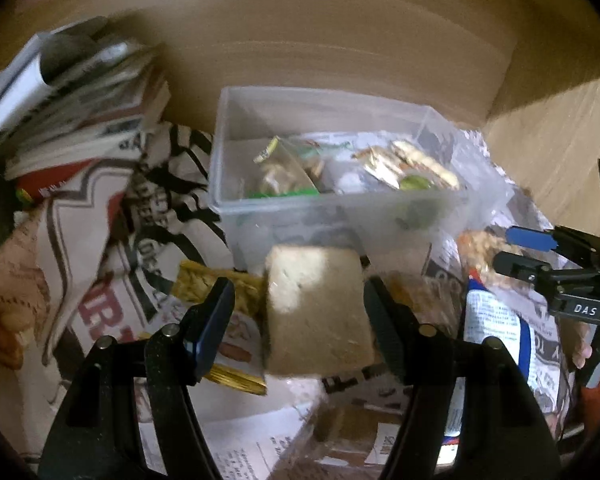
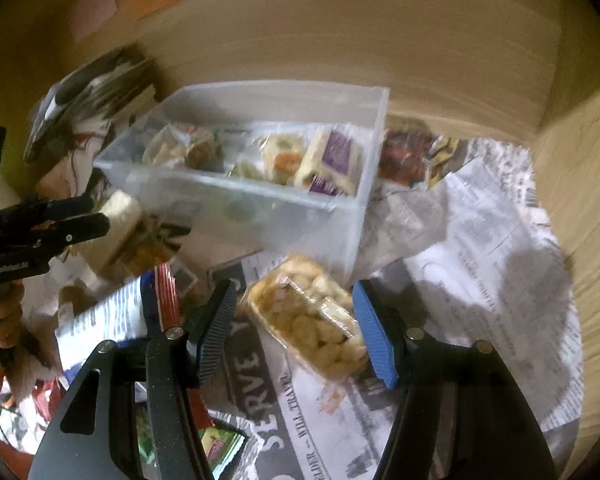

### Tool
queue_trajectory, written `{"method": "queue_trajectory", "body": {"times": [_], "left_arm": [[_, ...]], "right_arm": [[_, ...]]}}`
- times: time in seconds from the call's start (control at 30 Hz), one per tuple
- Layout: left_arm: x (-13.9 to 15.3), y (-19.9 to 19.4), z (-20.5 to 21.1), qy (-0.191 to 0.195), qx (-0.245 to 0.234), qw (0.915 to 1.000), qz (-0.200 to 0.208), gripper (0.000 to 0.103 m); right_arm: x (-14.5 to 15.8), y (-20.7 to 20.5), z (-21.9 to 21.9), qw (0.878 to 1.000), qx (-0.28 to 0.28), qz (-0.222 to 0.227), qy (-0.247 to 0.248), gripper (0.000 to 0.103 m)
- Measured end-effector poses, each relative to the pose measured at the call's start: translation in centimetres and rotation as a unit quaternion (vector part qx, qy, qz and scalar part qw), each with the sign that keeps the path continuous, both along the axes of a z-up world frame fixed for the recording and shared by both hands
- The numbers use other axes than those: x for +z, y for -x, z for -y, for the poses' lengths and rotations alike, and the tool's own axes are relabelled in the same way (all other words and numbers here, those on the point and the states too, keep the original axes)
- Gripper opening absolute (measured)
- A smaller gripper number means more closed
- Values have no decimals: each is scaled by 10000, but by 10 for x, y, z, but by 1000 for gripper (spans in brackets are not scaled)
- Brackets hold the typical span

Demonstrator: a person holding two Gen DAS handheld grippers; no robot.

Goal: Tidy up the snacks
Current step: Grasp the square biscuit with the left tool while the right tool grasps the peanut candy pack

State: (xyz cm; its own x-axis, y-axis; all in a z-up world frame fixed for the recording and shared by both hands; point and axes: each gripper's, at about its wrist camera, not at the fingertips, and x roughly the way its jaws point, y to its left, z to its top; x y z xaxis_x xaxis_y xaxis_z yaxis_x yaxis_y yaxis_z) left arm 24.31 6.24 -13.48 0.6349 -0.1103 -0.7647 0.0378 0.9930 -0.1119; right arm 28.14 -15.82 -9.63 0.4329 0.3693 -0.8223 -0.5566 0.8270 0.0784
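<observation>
Nearest in the left wrist view, the left gripper (image 1: 300,312) has its jaws spread wide with a pale tan square snack (image 1: 318,312) sitting between them; the snack looks close to both pads, but blur hides whether either pad touches it, so whether it is actually held I cannot tell. Just left of it a gold-edged wrapped packet (image 1: 228,312) lies on the newspaper (image 1: 236,444), partly hidden behind the left finger. Over in the right wrist view, the right gripper (image 2: 296,328) is also open wide, straddling a clear packet of golden puffed bites (image 2: 308,320) that lies on the newsprint, tilted; its near end meets the blue pad (image 2: 374,340), while a gap shows at the black pad on the other side. To the left of that a white printed bag with blue and red edges (image 2: 112,316) is cut off by the gripper body, and small green sachets (image 2: 220,444) peek out low down. Farther on stands the clear plastic bin (image 2: 340,216), already holding several wrapped snacks, among them a cream pack with a purple label (image 2: 334,162); the rest are too smeared to name. Beyond the bin's right corner a dark red packet (image 2: 406,158) rests on the paper. Far left, a stack of books (image 1: 80,112) leans, badly blurred. Behind everything rises a brown cardboard wall (image 1: 340,40).
</observation>
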Motion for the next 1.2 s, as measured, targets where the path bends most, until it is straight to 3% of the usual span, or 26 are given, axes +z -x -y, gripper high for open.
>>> {"method": "queue_trajectory", "body": {"times": [0.07,0.3,0.47,0.63,0.7,0.77,0.83,0.97,1.2], "left_arm": [[-6,1,3,12,-61,10000,-59,67],[-16,1,13,-35,-100,9999,-125,67],[-21,-4,8,80,0,9997,-217,67],[-20,-5,10,-152,23,9998,-133,67],[-21,-7,11,-185,33,9998,-113,67],[-22,-7,14,-243,16,9997,-72,64],[-23,-7,16,-234,-48,9997,-83,57],[-24,1,18,-379,-48,9993,-8,56],[-13,16,9,-262,38,9995,142,55]], "right_arm": [[-1,1,-3,9999,12,81,96,64],[-7,1,-10,9985,139,304,444,73],[-18,-16,-1,9996,16,-149,254,76],[-25,-17,4,9989,18,-454,88,76],[-28,-11,1,9987,122,-423,258,72],[-31,-4,-2,9985,167,-319,410,56],[-30,2,-3,9984,199,-193,494,50],[-28,10,1,9990,172,-138,392,46],[-13,27,14,9997,74,60,215,45]]}}
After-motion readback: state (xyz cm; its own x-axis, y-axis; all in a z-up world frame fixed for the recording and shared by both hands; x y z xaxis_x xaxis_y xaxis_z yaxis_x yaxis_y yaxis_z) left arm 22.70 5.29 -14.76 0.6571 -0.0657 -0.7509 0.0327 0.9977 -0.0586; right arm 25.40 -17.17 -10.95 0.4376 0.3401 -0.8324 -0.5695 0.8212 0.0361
